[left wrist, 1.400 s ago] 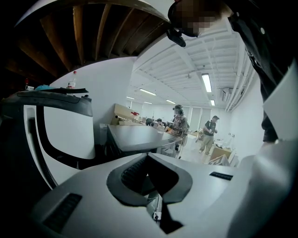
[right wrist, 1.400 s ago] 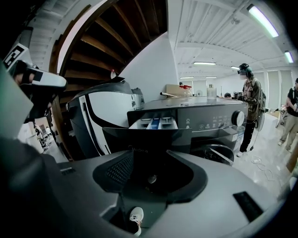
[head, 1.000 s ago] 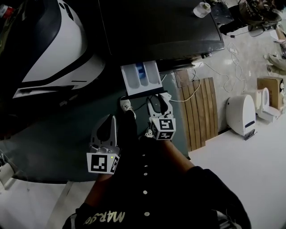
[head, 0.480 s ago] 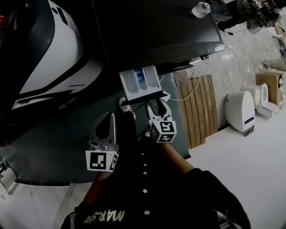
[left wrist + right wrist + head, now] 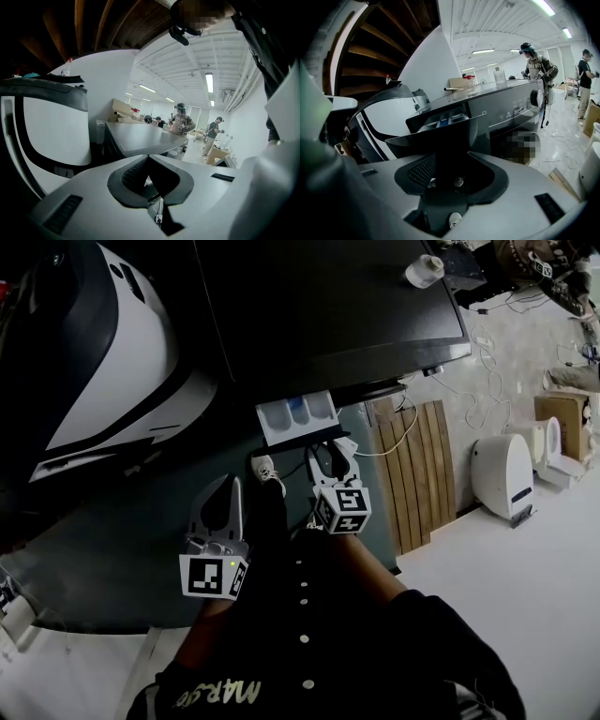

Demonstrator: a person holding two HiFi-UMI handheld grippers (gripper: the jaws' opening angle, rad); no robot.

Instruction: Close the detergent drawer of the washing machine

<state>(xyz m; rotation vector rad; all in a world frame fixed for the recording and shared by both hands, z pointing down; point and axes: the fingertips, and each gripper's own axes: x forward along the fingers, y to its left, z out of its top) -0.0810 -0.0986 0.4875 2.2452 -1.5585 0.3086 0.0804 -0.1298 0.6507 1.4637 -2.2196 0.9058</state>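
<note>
Nearest, the left gripper [image 5: 230, 486] hangs with its jaws closed on nothing, while the right gripper [image 5: 330, 454], jaws wide, has its tips at the front of the drawer [image 5: 298, 414], which juts lengthwise from the washer [image 5: 328, 306] toward the person, sticking out less than a second ago.

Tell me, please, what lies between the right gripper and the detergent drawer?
Nothing: in the right gripper view, the detergent drawer stands right at the right gripper.
</note>
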